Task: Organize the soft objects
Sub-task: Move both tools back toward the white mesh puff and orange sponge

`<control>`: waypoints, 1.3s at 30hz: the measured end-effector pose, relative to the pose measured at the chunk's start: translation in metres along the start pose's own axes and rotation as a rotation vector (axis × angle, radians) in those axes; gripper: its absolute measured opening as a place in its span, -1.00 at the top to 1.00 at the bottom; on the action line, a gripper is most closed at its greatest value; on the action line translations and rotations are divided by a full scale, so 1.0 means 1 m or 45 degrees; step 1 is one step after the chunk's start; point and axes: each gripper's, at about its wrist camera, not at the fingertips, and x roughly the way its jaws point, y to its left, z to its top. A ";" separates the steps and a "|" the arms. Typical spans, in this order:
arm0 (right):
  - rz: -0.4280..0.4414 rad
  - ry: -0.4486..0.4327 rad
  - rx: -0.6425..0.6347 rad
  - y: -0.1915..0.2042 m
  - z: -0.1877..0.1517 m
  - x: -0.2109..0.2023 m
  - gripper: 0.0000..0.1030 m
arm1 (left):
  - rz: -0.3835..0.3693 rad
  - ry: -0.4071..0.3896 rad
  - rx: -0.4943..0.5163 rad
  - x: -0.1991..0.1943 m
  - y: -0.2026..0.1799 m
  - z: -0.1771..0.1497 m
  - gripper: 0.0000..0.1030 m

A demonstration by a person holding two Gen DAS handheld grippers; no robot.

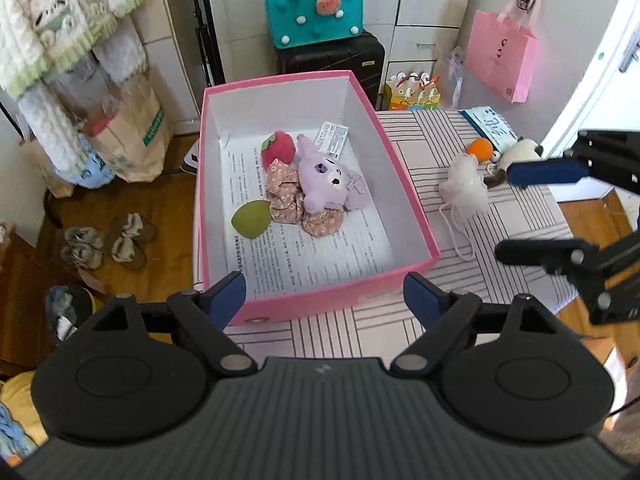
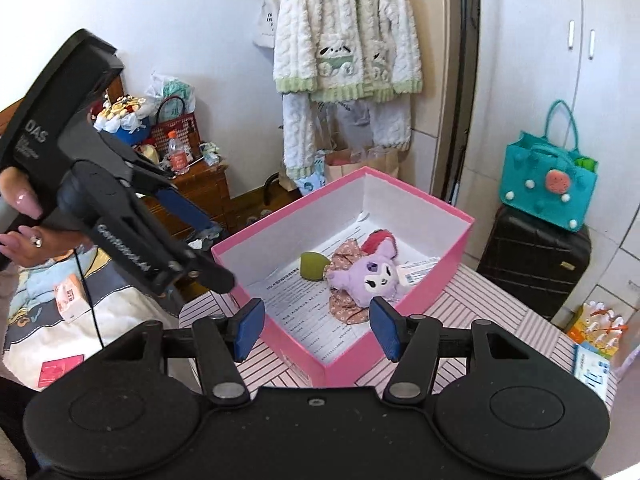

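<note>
Striped tabletop (image 1: 400, 320) in a small bedroom w/ a cream knit cardigan (image 2: 348, 40) hanging on the wall, black suitcase (image 1: 332, 58) + teal bag (image 1: 314, 12) behind. Pink box (image 1: 404, 184) sits on it, long axis running away from the left cam. Inside: purple plush (image 1: 326, 184) lying flat mid-box, head toward the near end, touching a red strawberry (image 1: 278, 150), floral scrunchies (image 1: 284, 192), green leaf (image 1: 252, 220) beside. White pouf (image 1: 464, 188) + orange ball (image 1: 480, 149) on the cloth outside. Left gripper (image 1: 324, 296) fingers wide, empty; right gripper (image 2: 316, 328) fingers partly apart, empty too.
</note>
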 end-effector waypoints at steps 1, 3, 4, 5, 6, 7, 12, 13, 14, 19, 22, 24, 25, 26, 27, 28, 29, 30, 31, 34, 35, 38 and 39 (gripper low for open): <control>-0.009 -0.006 -0.004 0.002 -0.002 -0.005 -0.34 | 0.002 -0.011 0.012 -0.005 -0.003 -0.003 -0.69; -0.027 -0.020 -0.017 0.007 -0.006 -0.014 -0.42 | 0.003 -0.036 0.031 -0.014 -0.009 -0.008 -0.75; -0.038 -0.030 -0.026 0.010 -0.009 -0.020 -0.46 | -0.001 -0.049 0.041 -0.019 -0.012 -0.011 -0.76; -0.048 -0.037 -0.033 0.012 -0.011 -0.025 -0.46 | -0.009 -0.064 0.057 -0.023 -0.015 -0.015 -0.78; -0.061 -0.044 -0.041 0.015 -0.014 -0.030 -0.47 | -0.016 -0.075 0.072 -0.026 -0.018 -0.019 -0.80; -0.071 -0.048 -0.049 0.018 -0.017 -0.035 -0.51 | -0.019 -0.084 0.087 -0.029 -0.022 -0.022 -0.81; -0.104 -0.086 -0.072 0.028 -0.038 -0.060 -0.64 | -0.037 -0.104 0.149 -0.035 -0.039 -0.038 -0.85; -0.107 -0.091 -0.072 0.030 -0.042 -0.064 -0.67 | -0.042 -0.103 0.161 -0.035 -0.042 -0.041 -0.85; -0.112 -0.097 -0.073 0.031 -0.046 -0.067 -0.67 | -0.047 -0.099 0.172 -0.034 -0.045 -0.044 -0.85; -0.150 -0.132 -0.042 0.035 -0.072 -0.079 -0.86 | -0.086 -0.114 0.233 -0.030 -0.062 -0.060 -0.89; -0.165 -0.123 0.022 0.032 -0.088 -0.077 -0.86 | -0.098 -0.131 0.290 -0.021 -0.073 -0.067 -0.89; -0.180 -0.087 0.065 0.027 -0.099 -0.072 -0.86 | -0.112 -0.116 0.302 -0.011 -0.080 -0.070 -0.89; -0.203 -0.074 0.066 0.026 -0.105 -0.070 -0.86 | -0.126 -0.112 0.292 -0.007 -0.082 -0.071 -0.89; -0.227 -0.062 0.057 0.026 -0.110 -0.068 -0.86 | -0.145 -0.112 0.284 -0.002 -0.083 -0.073 -0.89; -0.246 -0.050 0.049 0.025 -0.115 -0.066 -0.86 | -0.164 -0.118 0.283 0.001 -0.085 -0.074 -0.89; -0.258 -0.042 0.045 0.024 -0.121 -0.065 -0.86 | -0.177 -0.129 0.279 0.004 -0.086 -0.076 -0.89; -0.269 -0.037 0.041 0.022 -0.126 -0.064 -0.86 | -0.183 -0.147 0.278 0.007 -0.088 -0.078 -0.89; -0.280 -0.037 0.033 0.021 -0.131 -0.064 -0.86 | -0.182 -0.165 0.282 0.009 -0.089 -0.080 -0.89; -0.296 -0.042 0.019 0.020 -0.135 -0.063 -0.86 | -0.181 -0.183 0.288 0.010 -0.092 -0.081 -0.88; -0.365 -0.079 -0.033 0.017 -0.148 -0.064 -0.86 | -0.172 -0.239 0.312 0.015 -0.101 -0.084 -0.88; -0.388 -0.092 -0.045 0.016 -0.155 -0.066 -0.86 | -0.175 -0.254 0.314 0.018 -0.104 -0.084 -0.87; -0.413 -0.115 -0.054 0.006 -0.166 -0.065 -0.86 | -0.208 -0.279 0.316 0.027 -0.112 -0.082 -0.83; -0.413 -0.122 -0.056 0.002 -0.170 -0.065 -0.86 | -0.218 -0.288 0.312 0.030 -0.115 -0.081 -0.83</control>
